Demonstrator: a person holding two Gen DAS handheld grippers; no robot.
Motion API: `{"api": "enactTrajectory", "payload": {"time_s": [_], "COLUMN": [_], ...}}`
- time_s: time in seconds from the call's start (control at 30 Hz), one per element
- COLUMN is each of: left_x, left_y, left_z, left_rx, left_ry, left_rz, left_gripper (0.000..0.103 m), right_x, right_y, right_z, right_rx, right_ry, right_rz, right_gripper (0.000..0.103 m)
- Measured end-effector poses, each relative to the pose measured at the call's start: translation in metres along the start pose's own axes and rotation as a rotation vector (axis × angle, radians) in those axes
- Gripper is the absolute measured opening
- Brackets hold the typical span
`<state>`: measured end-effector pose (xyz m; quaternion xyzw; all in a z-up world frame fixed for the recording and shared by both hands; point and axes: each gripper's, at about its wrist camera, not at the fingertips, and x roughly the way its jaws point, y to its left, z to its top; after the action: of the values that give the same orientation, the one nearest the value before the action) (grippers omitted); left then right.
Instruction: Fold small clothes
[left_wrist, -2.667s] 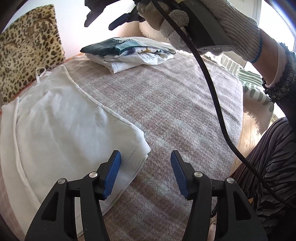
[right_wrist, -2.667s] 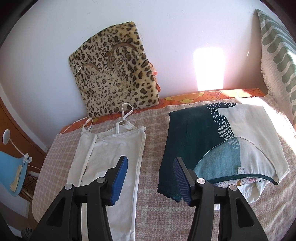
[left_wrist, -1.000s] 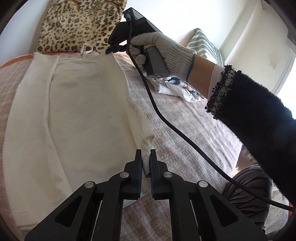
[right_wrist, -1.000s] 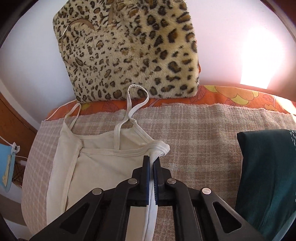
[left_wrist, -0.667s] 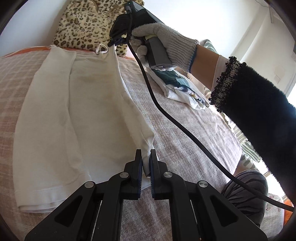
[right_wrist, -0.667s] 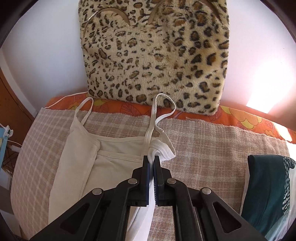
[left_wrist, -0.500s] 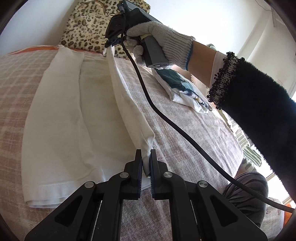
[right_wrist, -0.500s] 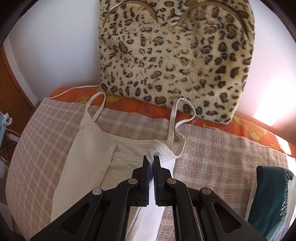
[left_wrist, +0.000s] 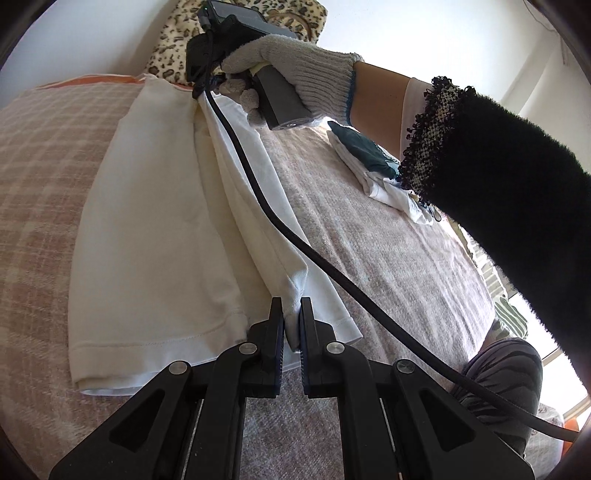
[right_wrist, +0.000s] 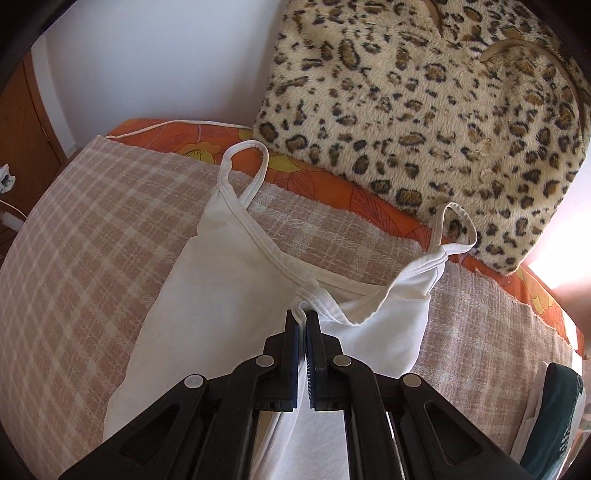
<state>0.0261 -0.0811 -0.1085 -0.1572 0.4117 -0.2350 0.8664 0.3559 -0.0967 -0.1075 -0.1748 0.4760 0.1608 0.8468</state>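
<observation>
A white strappy camisole lies lengthwise on a pink checked blanket. My left gripper is shut on its lower right hem corner, lifted and carried over the garment's middle. My right gripper is shut on the camisole at its top edge under the right strap, also pulled toward the middle. The right side forms a raised fold between the two grippers. The right gripper and its gloved hand show at the top of the left wrist view.
A leopard-print cushion leans on the wall behind the straps. A pile of folded clothes with a dark teal top piece lies to the right, also in the right wrist view. A black cable crosses over the camisole. An orange sheet edge borders the blanket.
Both grippers closed on the camisole's right edge, then carried it leftward over the garment; the fold has moved further across in the last half second.
</observation>
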Motion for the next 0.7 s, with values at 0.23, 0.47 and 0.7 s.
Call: {"api": "enactTrajectory", "payload": {"time_s": [0.23, 0.47, 0.7], "left_x": [-0.004, -0.042, -0.076], "left_y": [-0.002, -0.001, 0.053], "left_z": [-0.008, -0.010, 0.002], "left_rx": [0.016, 0.070, 0.032], "left_ry": [0.061, 0.028, 0.049], "left_rz": [0.015, 0.002, 0.116], "left_gripper": [0.015, 0.023, 0.035], "right_x": [0.005, -0.054, -0.112], "right_y": [0.000, -0.050, -0.073], "right_z": [-0.001, -0.018, -0.110], "right_rx": [0.035, 0.225, 0.282], "right_ry": [0.017, -0.114, -0.088], "right_rz": [0.046, 0.196, 0.217], "right_gripper": [0.026, 0.034, 0.035]}}
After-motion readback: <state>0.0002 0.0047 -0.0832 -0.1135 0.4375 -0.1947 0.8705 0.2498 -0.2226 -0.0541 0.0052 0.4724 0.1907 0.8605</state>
